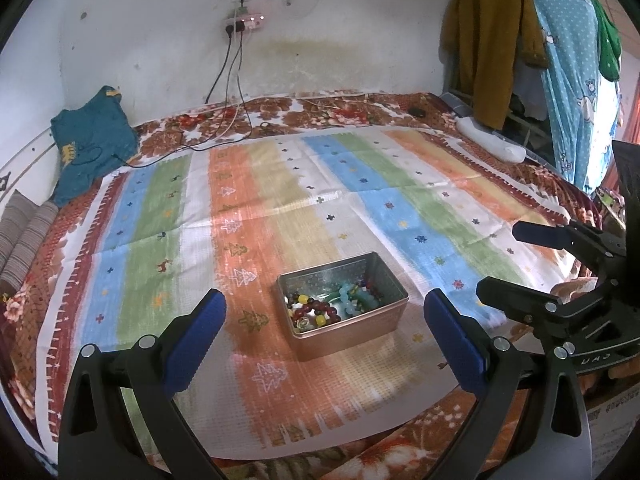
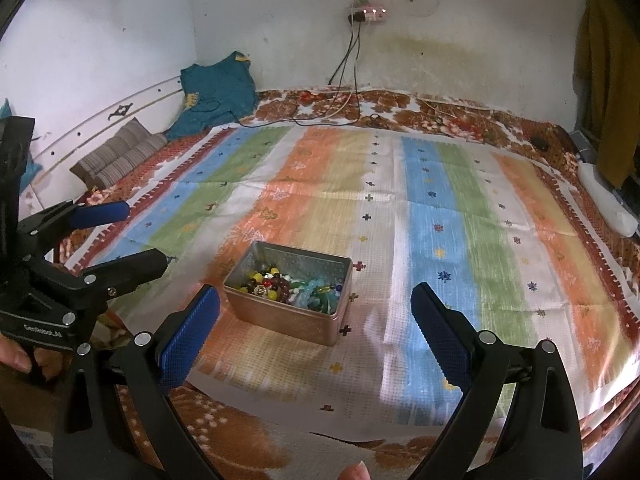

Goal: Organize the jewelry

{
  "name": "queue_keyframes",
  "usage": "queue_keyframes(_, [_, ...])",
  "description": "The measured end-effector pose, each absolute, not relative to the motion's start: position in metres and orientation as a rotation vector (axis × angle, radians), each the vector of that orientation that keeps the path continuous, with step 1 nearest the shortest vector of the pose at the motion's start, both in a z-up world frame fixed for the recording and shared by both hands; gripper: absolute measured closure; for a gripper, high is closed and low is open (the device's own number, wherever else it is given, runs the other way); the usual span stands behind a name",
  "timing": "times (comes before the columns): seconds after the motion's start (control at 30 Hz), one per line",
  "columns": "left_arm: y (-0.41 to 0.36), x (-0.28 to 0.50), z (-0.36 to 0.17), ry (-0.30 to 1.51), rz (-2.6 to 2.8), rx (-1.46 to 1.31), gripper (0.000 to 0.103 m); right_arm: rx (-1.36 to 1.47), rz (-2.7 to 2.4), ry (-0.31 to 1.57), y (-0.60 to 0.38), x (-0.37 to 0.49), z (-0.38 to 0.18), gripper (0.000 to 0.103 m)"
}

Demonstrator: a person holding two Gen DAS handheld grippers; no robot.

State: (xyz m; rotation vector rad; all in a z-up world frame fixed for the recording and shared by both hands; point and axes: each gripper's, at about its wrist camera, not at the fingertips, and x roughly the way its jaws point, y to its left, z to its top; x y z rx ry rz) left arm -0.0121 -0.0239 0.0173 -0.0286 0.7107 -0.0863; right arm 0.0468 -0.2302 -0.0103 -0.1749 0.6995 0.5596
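Observation:
A small open metal tin (image 1: pixel 390 320) (image 2: pixel 280 322) sits on the striped mat near the bed's front edge. It holds a heap of bead bracelets (image 1: pixel 332 306) (image 2: pixel 292 286) in dark red, yellow, turquoise and green. My left gripper (image 1: pixel 326 320) is open and empty, its blue pads either side of the tin, short of it and above. My right gripper (image 2: pixel 316 312) is open and empty, the tin between and beyond its fingers. Each gripper shows at the edge of the other's view: the right one (image 1: pixel 516 264), the left one (image 2: pixel 140 236).
The striped mat (image 1: pixel 280 200) covers a floral blanket on the bed. A teal garment (image 1: pixel 90 144) and a striped cushion (image 2: pixel 120 156) lie at the back left. Charger cables (image 1: pixel 236 120) trail from a wall socket. Clothes (image 1: pixel 500 40) hang at the right, a white object (image 1: pixel 492 140) below them.

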Motion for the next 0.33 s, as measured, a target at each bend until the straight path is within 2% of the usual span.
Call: queue_keyframes(0.33, [-0.0224,-0.0115,0.0175,0.706,-0.083,-0.031,0.006,-0.174,0.559,0.696,-0.2311,0.0473,-0.0096,0.006])
